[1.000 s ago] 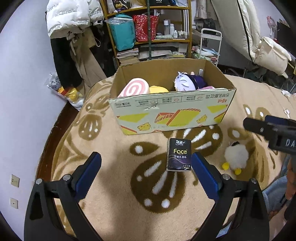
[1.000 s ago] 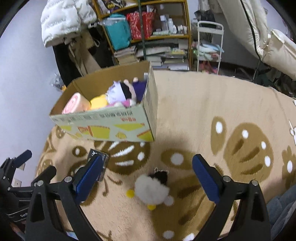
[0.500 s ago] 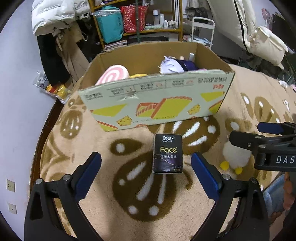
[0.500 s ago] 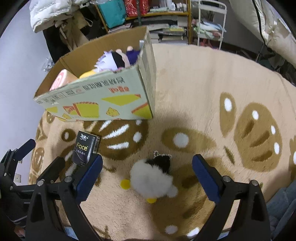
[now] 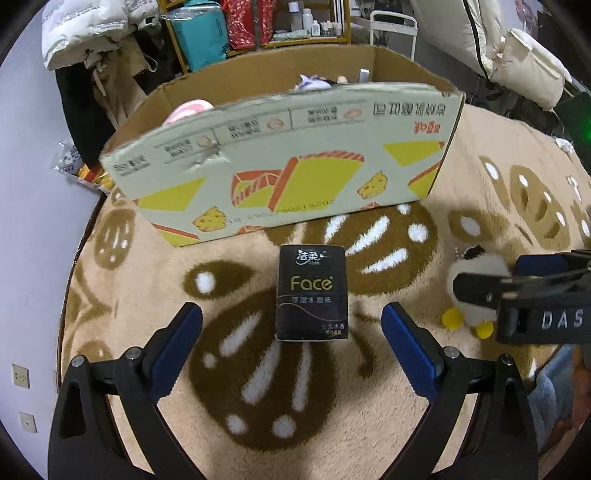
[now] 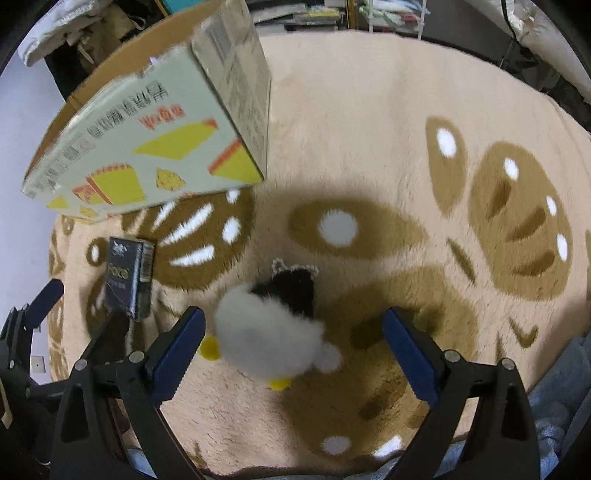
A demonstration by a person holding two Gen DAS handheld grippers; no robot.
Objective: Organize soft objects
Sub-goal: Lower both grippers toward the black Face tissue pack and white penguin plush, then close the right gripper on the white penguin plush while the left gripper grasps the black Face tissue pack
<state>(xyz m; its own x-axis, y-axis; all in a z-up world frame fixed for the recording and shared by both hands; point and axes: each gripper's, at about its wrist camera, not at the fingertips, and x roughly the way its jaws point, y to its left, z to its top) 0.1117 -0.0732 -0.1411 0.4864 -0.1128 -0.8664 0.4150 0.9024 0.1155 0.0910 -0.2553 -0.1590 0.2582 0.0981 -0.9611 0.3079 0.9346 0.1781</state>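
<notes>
A black "Face" tissue pack (image 5: 312, 293) lies on the tan carpet in front of a cardboard box (image 5: 280, 173). My left gripper (image 5: 291, 343) is open, low over the carpet, with the pack just ahead between its blue fingers. A white and black plush toy with yellow feet (image 6: 275, 332) lies on the carpet; my right gripper (image 6: 293, 345) is open and straddles it. The plush (image 5: 476, 291) and the right gripper (image 5: 524, 291) also show in the left wrist view. The box holds a pink swirl plush (image 5: 188, 110) and other soft toys, mostly hidden by its wall.
The patterned carpet (image 6: 388, 155) spreads to the right of the box (image 6: 155, 144). Shelves (image 5: 280, 22), a hanging white jacket (image 5: 88, 29) and a white cushion (image 5: 524, 70) stand behind. The tissue pack (image 6: 129, 277) and left gripper (image 6: 37, 314) show at the left of the right wrist view.
Both grippers have moved down and forward. The left has closed in on the tissue pack; the right has come down around the white plush. Both stay open.
</notes>
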